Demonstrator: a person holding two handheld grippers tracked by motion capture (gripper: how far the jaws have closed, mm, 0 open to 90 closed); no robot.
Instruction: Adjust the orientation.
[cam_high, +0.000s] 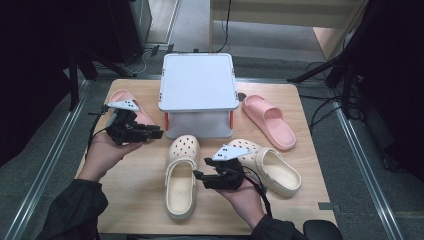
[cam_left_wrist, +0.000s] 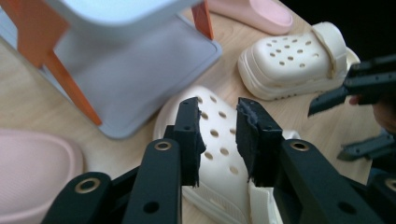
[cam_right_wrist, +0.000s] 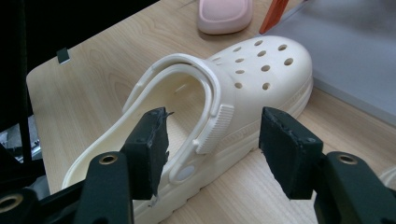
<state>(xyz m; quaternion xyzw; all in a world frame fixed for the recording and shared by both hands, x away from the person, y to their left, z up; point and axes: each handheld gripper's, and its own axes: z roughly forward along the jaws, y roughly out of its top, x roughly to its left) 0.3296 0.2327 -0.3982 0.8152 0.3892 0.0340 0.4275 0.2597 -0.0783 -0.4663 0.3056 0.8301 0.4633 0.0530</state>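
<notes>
Standing at the table's near edge: wooden table (cam_high: 125, 210) with a two-tier shelf rack (cam_high: 198, 82) at 12 o'clock, flat grey plastic trays on orange legs; the top tier is bare, and I cannot tell what the lower tier holds.

Left to right:
- Pink slide (cam_high: 120, 96) at 10 o'clock, smooth moulded foam, partly behind the left gripper (cam_high: 150, 133).
- Left gripper held off the table, jaws part-open, nothing between the ragged black pads.
- Cream clog (cam_high: 181, 172) at 6 o'clock, toe toward the rack, perforated rounded toe, matte foam, heel strap.
- Right gripper (cam_high: 200, 176) just right of that clog, jaws wide; strap side lies between the pads (cam_right_wrist: 148, 144), untouched.
- Second cream clog (cam_high: 272, 170) at 4 o'clock.
- Second pink slide (cam_high: 270, 120) at 2 o'clock.
</notes>
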